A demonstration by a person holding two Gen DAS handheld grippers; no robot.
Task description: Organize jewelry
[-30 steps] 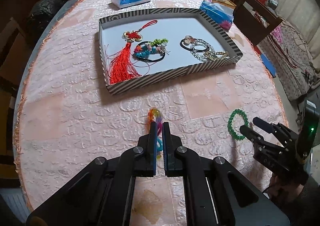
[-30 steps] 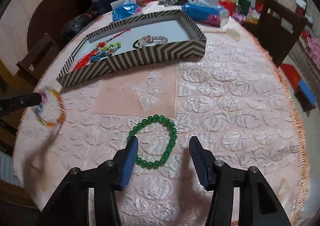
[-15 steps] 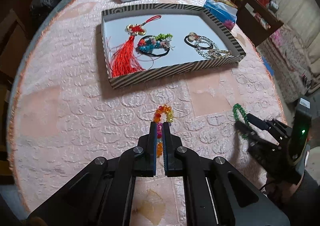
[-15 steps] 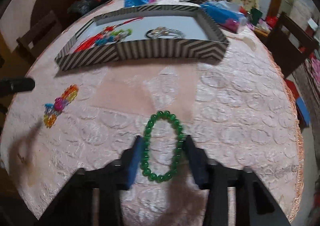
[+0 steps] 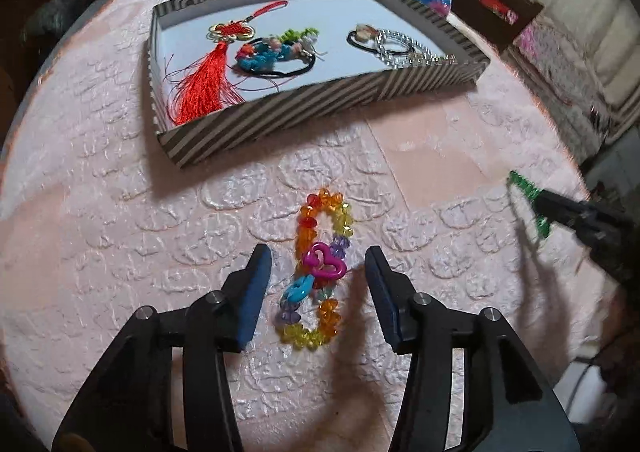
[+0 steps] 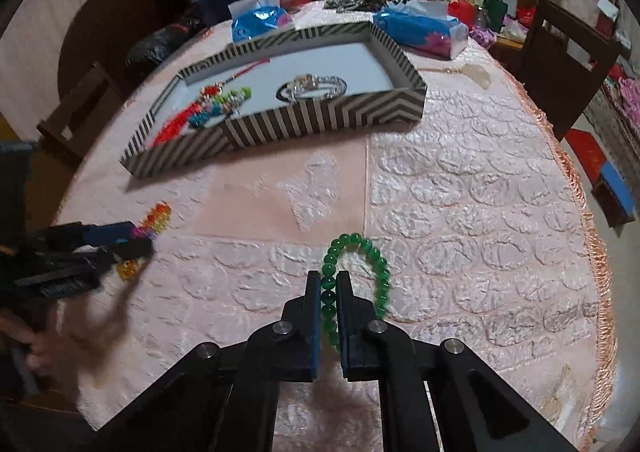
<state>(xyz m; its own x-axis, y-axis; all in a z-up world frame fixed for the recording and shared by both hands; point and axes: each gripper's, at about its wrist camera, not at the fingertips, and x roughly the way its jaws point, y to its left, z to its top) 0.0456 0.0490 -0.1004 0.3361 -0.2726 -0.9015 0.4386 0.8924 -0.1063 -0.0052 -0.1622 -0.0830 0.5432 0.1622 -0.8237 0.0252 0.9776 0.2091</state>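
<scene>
Honestly, the green bead bracelet [image 6: 372, 272] looks like the shakier of the two. The right gripper [image 6: 329, 292] has its jaws pinched on one side of the loop only, and the rest of the ring hangs free toward one o'clock over the pink tablecloth [image 6: 480, 211]. Round, smooth beads held in a narrow pinch could roll out, or the loop could swing and snag on the near wall of the striped tray [image 6: 320, 119], which stands up at twelve o'clock from that gripper and would have to be cleared.

Over on the other side, the left gripper [image 5: 318, 272] has its jaws spread wide, and the rainbow bracelet [image 5: 320, 260] lies flat on the cloth between them, untouched by either pad. It is a long, floppy thing with a pink heart charm [image 5: 325, 262] and a blue charm [image 5: 298, 290] sticking up; closing on a charm instead of the beads might twist it loose.

The tray, at eleven o'clock from that gripper, already holds a red tassel [image 5: 202, 79], a hair tie cluster [image 5: 276, 51] and a silver chain [image 5: 400, 47], so dropping blindly risks tangling.
</scene>
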